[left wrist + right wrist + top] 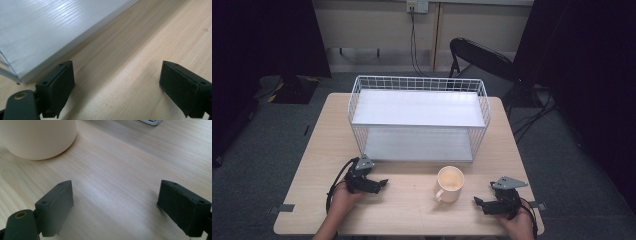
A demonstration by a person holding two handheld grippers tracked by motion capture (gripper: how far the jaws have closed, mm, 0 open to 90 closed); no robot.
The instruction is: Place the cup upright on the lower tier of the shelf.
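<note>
Table (407, 210) of pale wood fills the middle of the high view, standing on grey carpet. White wire rack (419, 117) with two flat white shelves sits in the upper centre of the frame, taking up the far half of the tabletop. Below it and a little right of centre stands a cream mug (450, 183), upright, handle turned toward the lower left, well apart from the rack.

In the lower left of the high view a hand (343, 196) holds the left gripper (382, 184) low over the wood, its tip aimed right toward the mug but well short of it. In the left gripper view its two black jaws stand wide apart with bare tabletop between them, nothing held; the white lower shelf (47, 30) of the rack fills the upper left of that frame, its corner just beyond the left-hand jaw.

In the lower right of the high view the other hand (519, 224) holds the right gripper (477, 202), pointed left, near the mug but not touching it. In the right gripper view its jaws also gape wide with bare wood between; the mug's rounded cream wall (37, 137) shows in the upper left corner, apart from both jaws.

A black folding chair (482, 62) stands behind the table in the upper right of the high view, with a cable (413, 40) hanging from a wall socket above the rack
</note>
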